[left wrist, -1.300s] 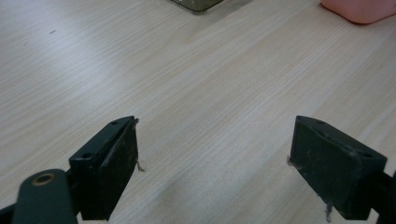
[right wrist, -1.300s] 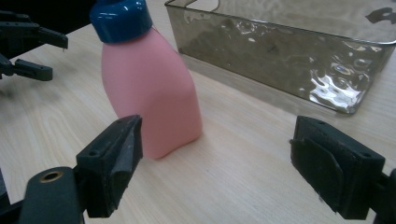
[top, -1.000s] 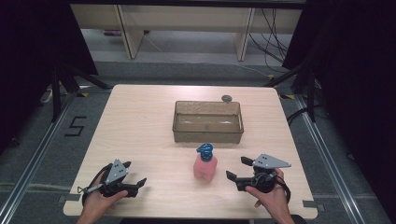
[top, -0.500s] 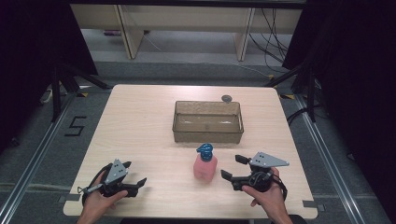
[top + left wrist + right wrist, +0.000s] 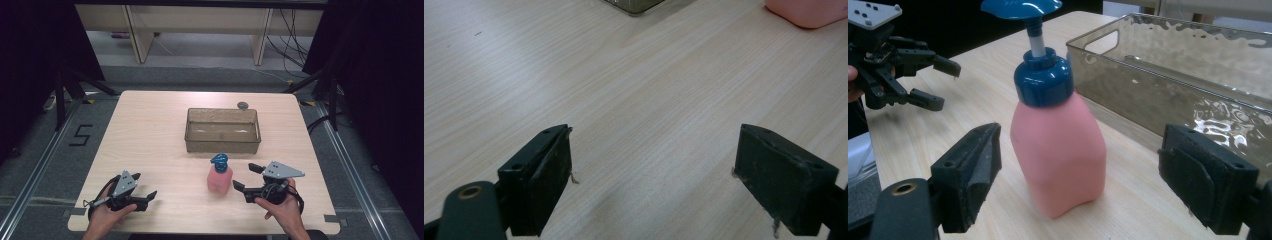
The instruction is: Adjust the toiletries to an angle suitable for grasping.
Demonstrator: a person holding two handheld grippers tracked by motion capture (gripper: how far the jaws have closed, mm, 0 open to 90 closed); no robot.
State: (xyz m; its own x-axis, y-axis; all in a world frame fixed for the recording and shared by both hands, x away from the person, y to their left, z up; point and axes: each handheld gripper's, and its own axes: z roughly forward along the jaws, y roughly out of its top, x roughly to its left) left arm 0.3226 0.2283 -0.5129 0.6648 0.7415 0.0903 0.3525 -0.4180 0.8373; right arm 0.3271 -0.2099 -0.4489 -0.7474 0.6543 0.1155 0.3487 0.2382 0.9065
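1. The right gripper [image 5: 1078,180] is spread wide, its 2 black jaws flanking the pink pump bottle [image 5: 1058,150] without touching it; both jaw bases are cut off by the frame edge.
2. The bottle, matte pink plastic with a glossy blue cap and pump, stands upright on the pale wood-grain table [image 5: 150,130], near its front edge.
3. The left gripper [image 5: 145,197] rests released, holding nothing.
4. Behind the bottle sits a translucent, rippled smoky bin [image 5: 222,130].
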